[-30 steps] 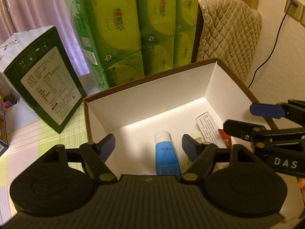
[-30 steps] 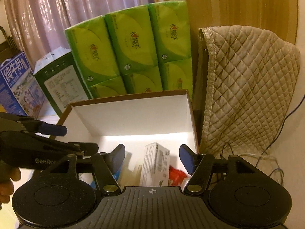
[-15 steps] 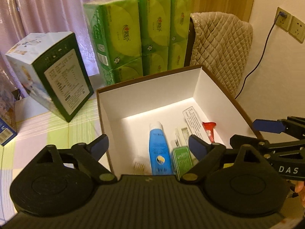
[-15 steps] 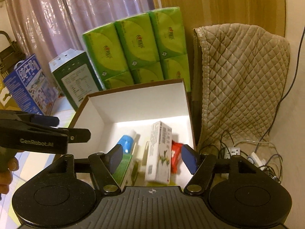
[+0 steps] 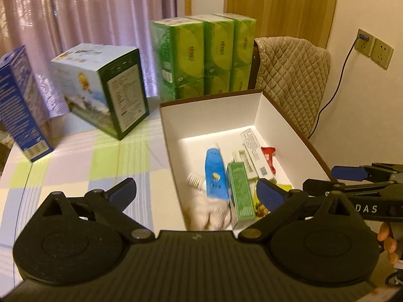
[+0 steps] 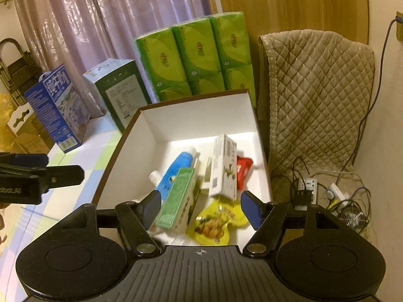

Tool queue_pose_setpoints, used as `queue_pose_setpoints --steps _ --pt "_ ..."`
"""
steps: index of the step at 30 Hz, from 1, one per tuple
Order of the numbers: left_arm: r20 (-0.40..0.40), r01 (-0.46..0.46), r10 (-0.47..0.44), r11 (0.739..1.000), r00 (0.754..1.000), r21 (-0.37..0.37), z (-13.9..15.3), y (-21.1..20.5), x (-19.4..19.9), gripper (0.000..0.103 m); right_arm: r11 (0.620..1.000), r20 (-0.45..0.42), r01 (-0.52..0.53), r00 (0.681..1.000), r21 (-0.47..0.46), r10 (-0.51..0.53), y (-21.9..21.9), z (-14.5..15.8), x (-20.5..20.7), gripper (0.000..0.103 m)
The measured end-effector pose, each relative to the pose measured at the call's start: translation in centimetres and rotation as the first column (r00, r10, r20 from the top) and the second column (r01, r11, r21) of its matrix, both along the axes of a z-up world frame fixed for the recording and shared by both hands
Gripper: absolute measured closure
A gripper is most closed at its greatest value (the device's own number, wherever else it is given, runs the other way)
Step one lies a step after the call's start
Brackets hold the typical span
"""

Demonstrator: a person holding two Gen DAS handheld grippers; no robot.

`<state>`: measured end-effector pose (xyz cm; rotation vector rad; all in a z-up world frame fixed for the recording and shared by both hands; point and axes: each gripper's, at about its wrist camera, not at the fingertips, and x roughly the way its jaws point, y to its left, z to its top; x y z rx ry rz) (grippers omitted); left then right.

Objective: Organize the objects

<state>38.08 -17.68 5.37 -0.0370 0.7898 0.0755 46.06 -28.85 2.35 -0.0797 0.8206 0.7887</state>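
Note:
A brown box with white inside [image 5: 209, 99] [image 6: 196, 97] stands open on the checked tablecloth. Lying in it are a blue tube [image 5: 215, 173] [image 6: 176, 173], a green carton [image 5: 240, 191] [image 6: 177, 201], a white carton [image 5: 254, 153] [image 6: 224, 166], a red packet [image 5: 269, 156] [image 6: 243, 168], a yellow snack pouch [image 6: 216, 224] and a white glove [image 5: 211, 211]. My left gripper [image 5: 196, 192] [image 6: 63, 167] hovers open over the box's near left corner, holding nothing. My right gripper [image 6: 201, 207] [image 5: 325, 178] is open above the box's near right end, also bare.
Green tissue packs [image 5: 219, 52] are stacked behind the box. A green-and-white carton [image 5: 105, 88] and a blue milk carton [image 5: 17, 100] stand to the left on the tablecloth [image 5: 88, 166]. A quilted cover [image 6: 320, 88] hangs at the right, with a power strip [image 6: 307, 186] and cables on the floor.
Both grippers have drawn back and up from the box, so more of its contents and the table to the left show. Both stay open with nothing held.

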Motion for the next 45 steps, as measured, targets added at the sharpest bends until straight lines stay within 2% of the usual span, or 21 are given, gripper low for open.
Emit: queue_pose_setpoints --steps 6,13,24,35,45 --pt "0.010 -0.031 0.031 0.999 0.999 -0.031 0.4 1.0 -4.1 0.001 1.000 0.030 0.005 1.000 -0.019 -0.005 -0.6 0.7 -4.1 0.036" --pt "-0.002 -0.051 0.051 0.998 0.999 -0.025 0.2 2.6 -8.7 0.001 0.999 -0.008 0.011 1.000 -0.042 -0.011 -0.7 0.7 -8.9 0.036" --pt "-0.062 -0.066 0.064 0.997 0.996 -0.032 -0.4 5.7 -18.1 0.001 0.998 -0.030 0.033 0.999 -0.055 -0.035 -1.0 0.4 -18.5 0.036" --pt "-0.090 -0.088 0.084 0.995 0.992 -0.044 -0.9 8.5 -27.1 0.001 0.999 -0.061 -0.036 0.998 -0.034 0.033 0.1 0.4 -27.4 0.036" --pt "-0.127 -0.120 0.114 0.992 0.985 -0.035 -2.2 10.8 -32.8 0.002 0.996 -0.077 -0.083 0.994 -0.039 0.080 1.7 -0.3 -32.9 0.036"
